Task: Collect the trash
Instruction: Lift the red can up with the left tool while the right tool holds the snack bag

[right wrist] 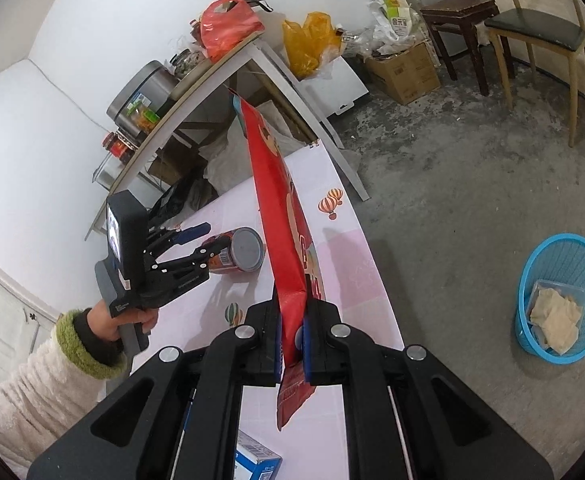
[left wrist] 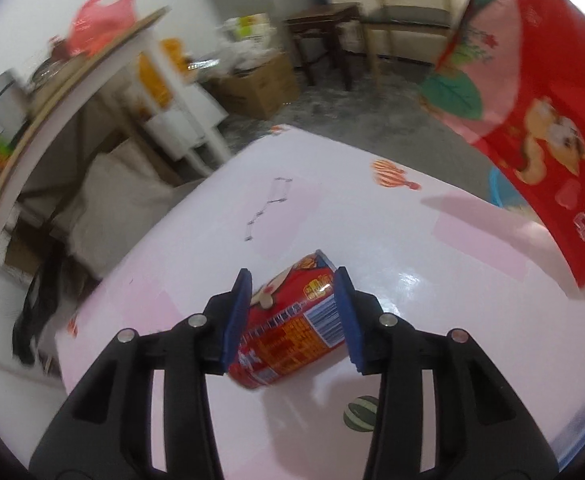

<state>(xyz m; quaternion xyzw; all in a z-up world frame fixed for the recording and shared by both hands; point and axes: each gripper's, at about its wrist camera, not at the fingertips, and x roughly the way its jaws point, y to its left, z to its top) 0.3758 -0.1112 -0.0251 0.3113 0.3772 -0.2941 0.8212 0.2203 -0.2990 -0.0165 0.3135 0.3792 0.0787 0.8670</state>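
Two items of trash in hand, largest first.

Red snack bag (right wrist: 276,208): flat, glossy, cartoon print, raised edge-on above the tabletop (right wrist: 344,264), clenched low down in the right tongs (right wrist: 292,340). Judged next stop: blue basket (right wrist: 564,300) on the floor.

Red can (left wrist: 288,320): lying on its side on the tabletop, printed label, grey end. Left tongs (left wrist: 292,316) straddle it, pads apparently just shy of contact. Advice: centre on the body, squeeze squarely; it may roll.
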